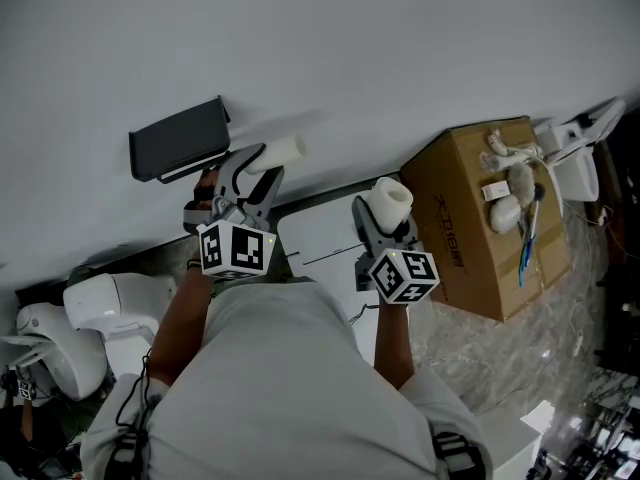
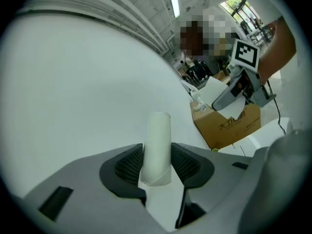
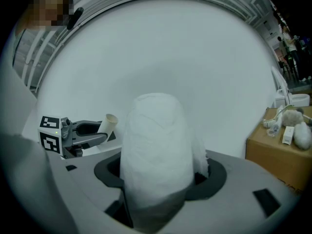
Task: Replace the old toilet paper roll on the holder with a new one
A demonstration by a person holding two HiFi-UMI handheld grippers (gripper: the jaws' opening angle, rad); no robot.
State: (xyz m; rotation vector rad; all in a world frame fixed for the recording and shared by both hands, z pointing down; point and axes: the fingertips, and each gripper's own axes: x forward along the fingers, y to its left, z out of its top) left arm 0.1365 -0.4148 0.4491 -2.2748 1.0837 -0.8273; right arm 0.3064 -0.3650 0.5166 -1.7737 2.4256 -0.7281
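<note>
Though worn down to bare cardboard, needs a firm pinch all the same: empty tube (image 2: 159, 130) clenched near its lower end by the left tongs (image 2: 157, 156), sticking out ahead of the pads. Sits off the dark holder (image 1: 178, 140), in the air just to its right and close to the white wall (image 1: 420, 38); probably held aside to leave the holder free. Grasps the fresh roll (image 3: 156, 130) in the right tongs (image 3: 158, 170), jaws spread wide around its soft bulk, upright, near the tube but apart from it, likely kept ready for mounting. Judging by that, about half done: old one off, new one not yet on. Further out, a brown carton (image 1: 490, 213) with odds and ends on top at the right, a toilet (image 1: 85, 318) low at the left.
</note>
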